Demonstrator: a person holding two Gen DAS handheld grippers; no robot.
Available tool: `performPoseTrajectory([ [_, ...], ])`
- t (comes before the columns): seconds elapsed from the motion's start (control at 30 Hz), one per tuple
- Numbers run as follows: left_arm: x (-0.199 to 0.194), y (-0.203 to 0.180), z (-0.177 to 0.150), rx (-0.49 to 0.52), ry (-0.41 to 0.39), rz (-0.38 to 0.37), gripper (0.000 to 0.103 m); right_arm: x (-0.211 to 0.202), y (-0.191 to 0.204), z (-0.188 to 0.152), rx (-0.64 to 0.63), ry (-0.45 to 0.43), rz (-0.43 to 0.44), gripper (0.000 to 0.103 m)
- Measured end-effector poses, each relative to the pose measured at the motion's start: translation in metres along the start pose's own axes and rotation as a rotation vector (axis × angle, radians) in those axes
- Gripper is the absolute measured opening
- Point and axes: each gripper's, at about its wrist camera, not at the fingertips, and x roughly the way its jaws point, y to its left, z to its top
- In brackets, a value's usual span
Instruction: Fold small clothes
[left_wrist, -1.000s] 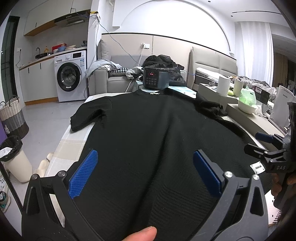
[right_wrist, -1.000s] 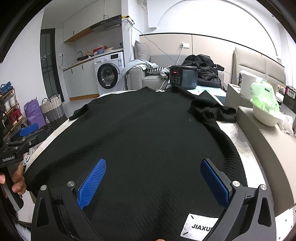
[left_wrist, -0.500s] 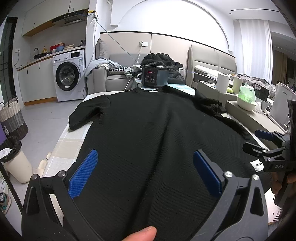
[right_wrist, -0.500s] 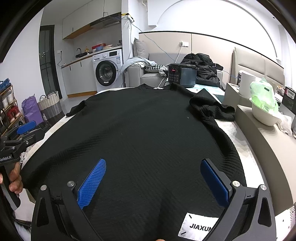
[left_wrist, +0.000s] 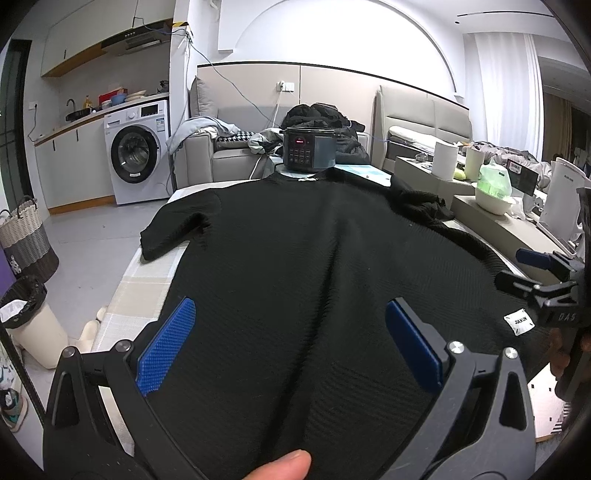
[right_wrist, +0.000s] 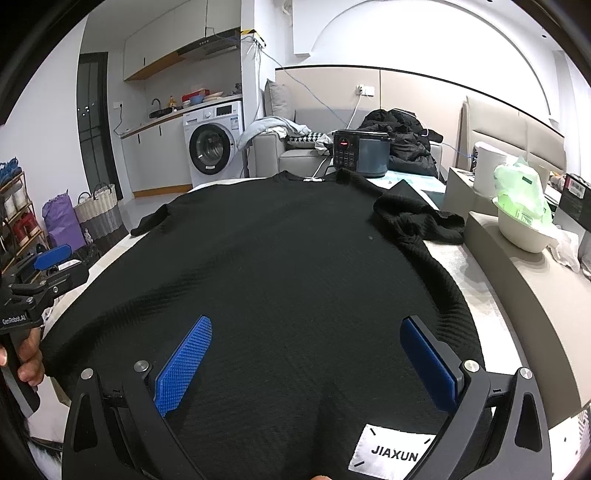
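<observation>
A black knit short-sleeved top (left_wrist: 295, 258) lies flat on the table, collar at the far end, hem toward me; it also shows in the right wrist view (right_wrist: 277, 266). Its left sleeve (left_wrist: 170, 229) lies spread; the right sleeve (right_wrist: 417, 221) is bunched. A white JIAXUN label (right_wrist: 391, 452) sits at the hem's right. My left gripper (left_wrist: 291, 343) is open above the hem's left part. My right gripper (right_wrist: 306, 365) is open above the hem's right part. Both are empty.
A dark rice cooker (left_wrist: 308, 153) stands past the collar. A bowl with a green bag (right_wrist: 522, 214) and paper rolls (left_wrist: 445, 160) sit on the ledge to the right. A bin (left_wrist: 26, 321) and baskets stand on the floor left.
Both grippers have drawn back slightly and risen, so the top looks a little further off. The cloth has not moved. Both stay open.
</observation>
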Motion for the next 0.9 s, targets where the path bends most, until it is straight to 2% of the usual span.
performPoseTrajectory([
  [0.17,-0.004,0.024,-0.003,-0.048,0.014,0.018,0.102,-0.007,-0.016,-0.002,0.023,-0.031,0.047,0.103],
  [0.4,-0.007,0.071,-0.009,-0.124,0.055,0.096,0.102,-0.01,-0.042,-0.01,0.057,0.022,0.017,0.103],
  [0.5,-0.012,0.089,-0.017,-0.126,0.078,0.118,0.102,-0.015,-0.06,-0.016,0.082,0.033,0.033,0.103],
  [0.6,-0.016,0.102,-0.028,-0.112,0.118,0.149,0.101,-0.015,-0.075,-0.025,0.098,0.087,0.008,0.103],
  [0.83,-0.015,0.128,-0.059,-0.139,0.254,0.095,0.07,-0.028,-0.114,-0.048,0.159,0.143,-0.06,0.103],
  [0.87,-0.016,0.129,-0.062,-0.138,0.264,0.082,0.062,-0.03,-0.118,-0.051,0.165,0.148,-0.071,0.103],
  [0.9,-0.016,0.131,-0.065,-0.135,0.27,0.068,0.06,-0.031,-0.123,-0.054,0.174,0.153,-0.078,0.103],
])
